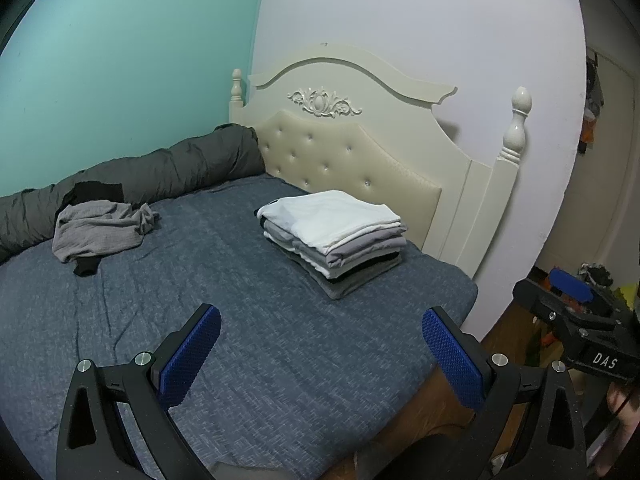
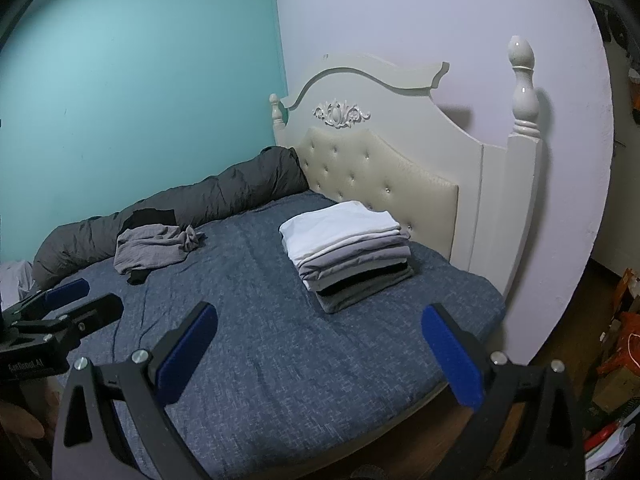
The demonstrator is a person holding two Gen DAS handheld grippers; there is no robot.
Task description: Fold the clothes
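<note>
Two grippers hang empty above the bed as you stand at its near edge: your left gripper has its jaws spread wide with nothing between the blue pads, and your right gripper is spread just as wide and just as bare. Most of the folding looks done. A neat stack of folded clothes, white on top with grey and black layers beneath, sits on the blue-grey cover near the cream headboard. What remains, by the look of it, is a small heap on the far side of the bed: a crumpled grey garment lying over something black, pressed up against the rolled dark-grey duvet along the turquoise wall. How many pieces are in that heap cannot be told from here. Both of your grippers are well apart from it, so a reach across the mattress likely comes next.
</note>
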